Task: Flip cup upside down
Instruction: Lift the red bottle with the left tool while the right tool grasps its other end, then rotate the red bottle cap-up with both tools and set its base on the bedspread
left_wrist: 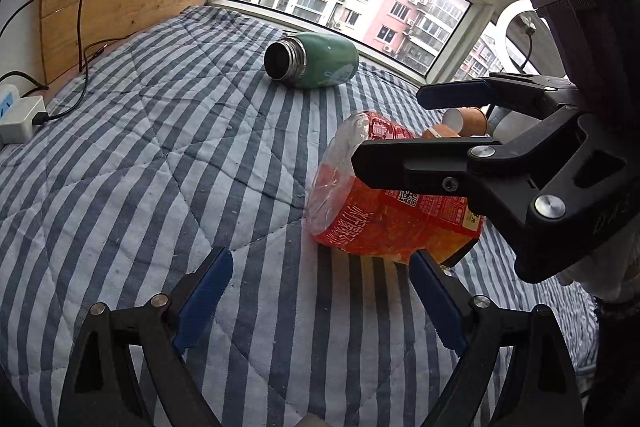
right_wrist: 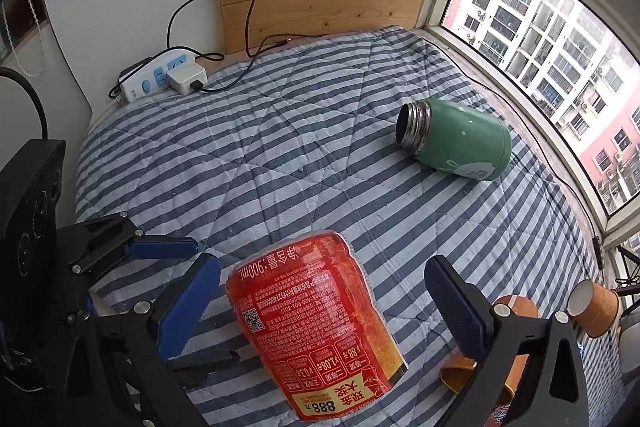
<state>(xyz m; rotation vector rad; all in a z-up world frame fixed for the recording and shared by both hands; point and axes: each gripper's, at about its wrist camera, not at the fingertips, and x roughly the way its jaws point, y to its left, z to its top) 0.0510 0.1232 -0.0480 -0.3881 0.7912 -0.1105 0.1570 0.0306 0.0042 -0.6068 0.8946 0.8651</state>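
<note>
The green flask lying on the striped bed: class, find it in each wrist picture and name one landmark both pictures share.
Left wrist view: the green flask lies on its side at upper centre, its open mouth facing left, just below the window.
Right wrist view: the green flask lies right of centre, its mouth facing left, near the window side.
Shared landmark: the red bottle lying nearer the cameras.

Orange cups [right_wrist: 596,307] half behind right claw [right_wrist: 320,307]
</note>
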